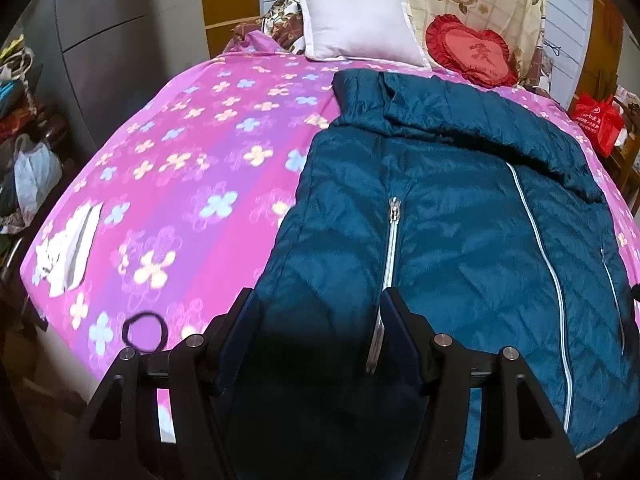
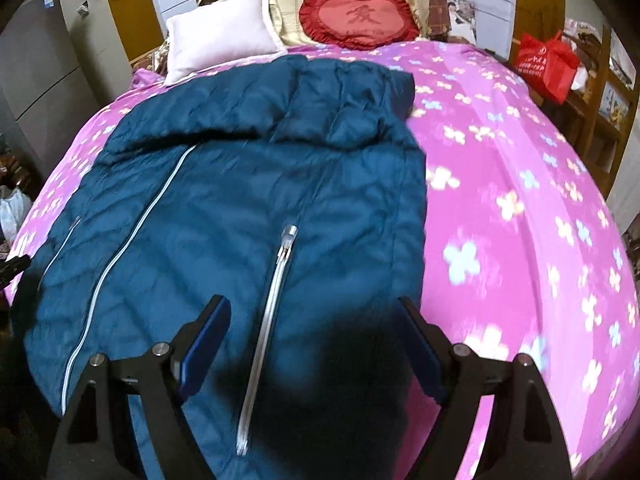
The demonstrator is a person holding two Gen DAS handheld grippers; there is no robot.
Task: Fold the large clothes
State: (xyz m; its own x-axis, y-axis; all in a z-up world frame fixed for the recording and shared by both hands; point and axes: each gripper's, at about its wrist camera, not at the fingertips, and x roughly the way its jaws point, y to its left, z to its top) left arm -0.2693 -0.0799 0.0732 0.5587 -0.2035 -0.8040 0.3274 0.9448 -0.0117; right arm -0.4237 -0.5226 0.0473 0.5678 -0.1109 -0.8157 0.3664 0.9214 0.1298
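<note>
A teal quilted jacket (image 1: 460, 216) is seen spread on a pink flowered bedsheet (image 1: 192, 168) just ahead of the left gripper (image 1: 318, 312) and right gripper (image 2: 314, 320), both held wide and empty.

Legible markings, two items. Red heart-shaped cushion (image 2: 359, 16) at the head of the bed: one large dark Chinese character, 爱, on its centre panel, with a smaller line beneath it too faint to read. Red shopping bag (image 2: 546, 63) beside the bed: white printed lines and a round emblem, too small to read.
</note>
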